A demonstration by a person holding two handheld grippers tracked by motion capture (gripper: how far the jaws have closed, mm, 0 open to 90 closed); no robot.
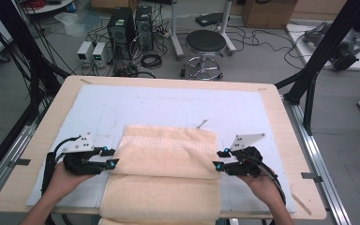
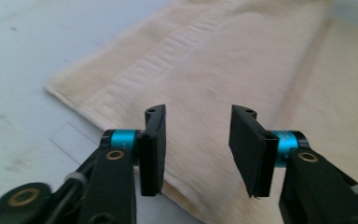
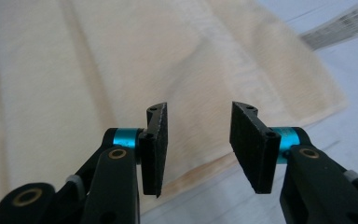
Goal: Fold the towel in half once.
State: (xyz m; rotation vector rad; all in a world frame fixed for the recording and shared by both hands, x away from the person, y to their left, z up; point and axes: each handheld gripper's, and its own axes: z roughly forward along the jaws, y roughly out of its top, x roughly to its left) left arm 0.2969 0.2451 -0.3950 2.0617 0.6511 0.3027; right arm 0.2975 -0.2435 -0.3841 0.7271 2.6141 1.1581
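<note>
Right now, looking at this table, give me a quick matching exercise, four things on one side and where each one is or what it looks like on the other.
Things:
1. towel
2. left gripper
3. right gripper
4. stool

Descriptions:
A. on the floor beyond the table
B. jaws open at the towel's left edge
C. cream, folded, on the mat
D. jaws open at the towel's right edge

Pairs: 1-C, 2-B, 3-D, 4-A

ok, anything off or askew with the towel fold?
Nothing damaged. The towel lies folded, but its near end hangs over the table's front edge, and a tag pokes out from its far edge. Left gripper and right gripper flank it, open, holding nothing.
</note>
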